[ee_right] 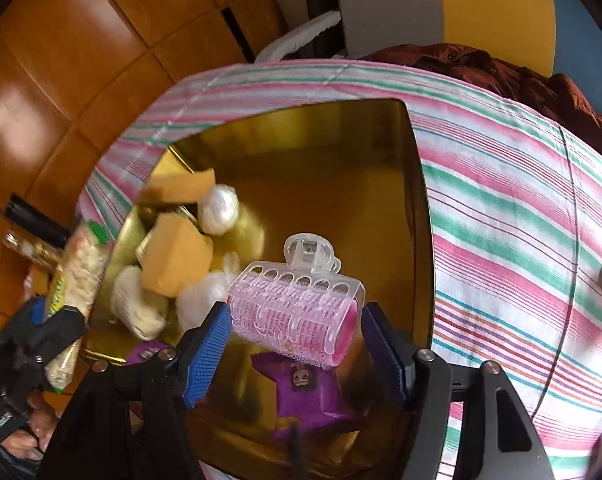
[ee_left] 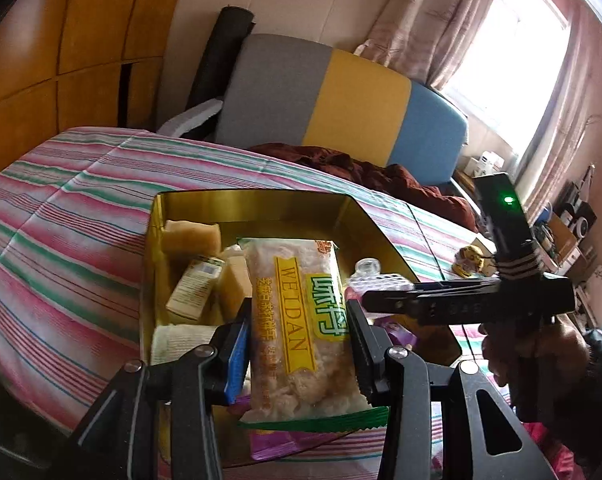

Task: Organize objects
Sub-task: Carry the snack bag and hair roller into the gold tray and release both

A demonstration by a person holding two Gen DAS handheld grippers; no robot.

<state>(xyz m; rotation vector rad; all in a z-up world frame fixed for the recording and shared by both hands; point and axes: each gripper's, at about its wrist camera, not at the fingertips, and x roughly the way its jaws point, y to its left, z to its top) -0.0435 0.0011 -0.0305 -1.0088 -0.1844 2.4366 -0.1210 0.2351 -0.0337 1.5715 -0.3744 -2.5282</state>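
My left gripper (ee_left: 299, 346) clamps a snack packet (ee_left: 297, 320) above the gold tin (ee_left: 257, 206) on the bed (ee_left: 61, 220), while my right gripper (ee_right: 297, 344) pinches a pink hair roller (ee_right: 297, 312) over it.

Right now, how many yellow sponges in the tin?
2. One sponge lies at the tin's far-left corner; the other sponge sits nearer, amid the white bundles. More may be hidden underneath.

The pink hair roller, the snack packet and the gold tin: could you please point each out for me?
pink hair roller (ee_right: 297, 316), right wrist view, on its ribbed barrel.
snack packet (ee_left: 297, 312), left wrist view, on its yellow label band.
gold tin (ee_right: 341, 160), right wrist view, on its bare inner wall.
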